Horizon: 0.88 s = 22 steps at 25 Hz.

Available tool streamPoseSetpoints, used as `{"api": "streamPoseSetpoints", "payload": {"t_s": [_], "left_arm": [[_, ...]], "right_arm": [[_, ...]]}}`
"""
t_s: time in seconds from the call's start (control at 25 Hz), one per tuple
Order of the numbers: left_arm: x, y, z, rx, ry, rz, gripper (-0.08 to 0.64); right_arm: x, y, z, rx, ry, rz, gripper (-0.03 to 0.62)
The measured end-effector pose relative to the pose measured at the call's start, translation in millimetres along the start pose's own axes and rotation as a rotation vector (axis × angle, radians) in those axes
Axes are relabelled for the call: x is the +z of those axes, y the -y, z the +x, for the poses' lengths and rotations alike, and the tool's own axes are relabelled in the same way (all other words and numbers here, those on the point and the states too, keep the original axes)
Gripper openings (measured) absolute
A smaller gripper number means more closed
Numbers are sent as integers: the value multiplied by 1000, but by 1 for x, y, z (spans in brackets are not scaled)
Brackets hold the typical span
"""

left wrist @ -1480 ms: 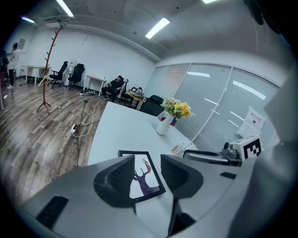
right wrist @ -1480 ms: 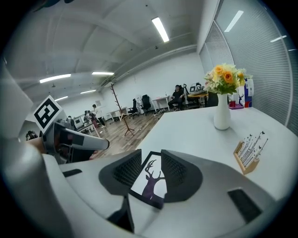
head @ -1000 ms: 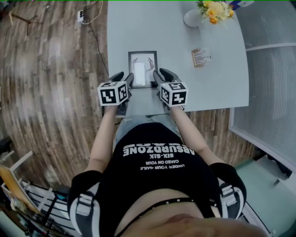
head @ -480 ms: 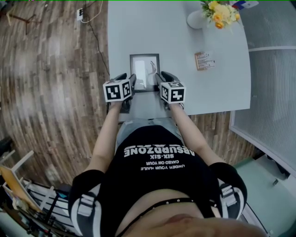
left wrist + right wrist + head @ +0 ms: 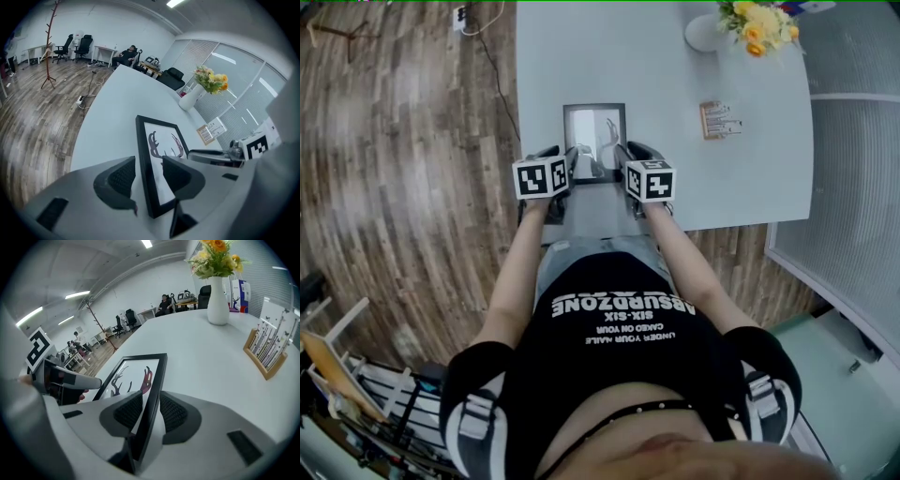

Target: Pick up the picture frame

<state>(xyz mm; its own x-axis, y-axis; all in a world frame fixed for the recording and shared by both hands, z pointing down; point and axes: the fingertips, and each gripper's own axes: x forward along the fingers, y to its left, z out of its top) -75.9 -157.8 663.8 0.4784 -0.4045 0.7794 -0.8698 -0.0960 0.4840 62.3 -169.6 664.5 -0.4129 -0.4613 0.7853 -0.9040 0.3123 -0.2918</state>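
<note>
White table (image 5: pixel 703 178) carries the picture frame (image 5: pixel 596 131) close to its near edge. On the frame's left rail the left gripper (image 5: pixel 562 157) has its jaws closed, and on the right rail the right gripper (image 5: pixel 628 155) is clamped likewise. Taking both sides at once should, I judge, keep the frame level and steady when lifted.

Counter (image 5: pixel 553 66) lies bare above the picture frame (image 5: pixel 595 127) and upper left; flower vase (image 5: pixel 703 34) upper right, card stand (image 5: pixel 719 120) mid-right block that side.
</note>
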Motion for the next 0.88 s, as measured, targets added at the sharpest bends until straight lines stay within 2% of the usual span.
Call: {"api": "streamPoseSetpoints", "payload": {"t_s": [0.32, 0.52, 0.56, 0.88], "left_arm": [[-5, -9, 10, 25, -35, -14, 175], [-7, -10, 11, 13, -51, 34, 169], [-7, -10, 11, 16, -54, 38, 152], [-8, -11, 10, 62, -74, 55, 152]], "right_arm": [[-5, 5, 5, 12, -16, 26, 127], [-5, 7, 5, 14, -12, 35, 124], [-5, 8, 5, 14, -9, 37, 123], [-6, 2, 4, 15, -4, 28, 119]]}}
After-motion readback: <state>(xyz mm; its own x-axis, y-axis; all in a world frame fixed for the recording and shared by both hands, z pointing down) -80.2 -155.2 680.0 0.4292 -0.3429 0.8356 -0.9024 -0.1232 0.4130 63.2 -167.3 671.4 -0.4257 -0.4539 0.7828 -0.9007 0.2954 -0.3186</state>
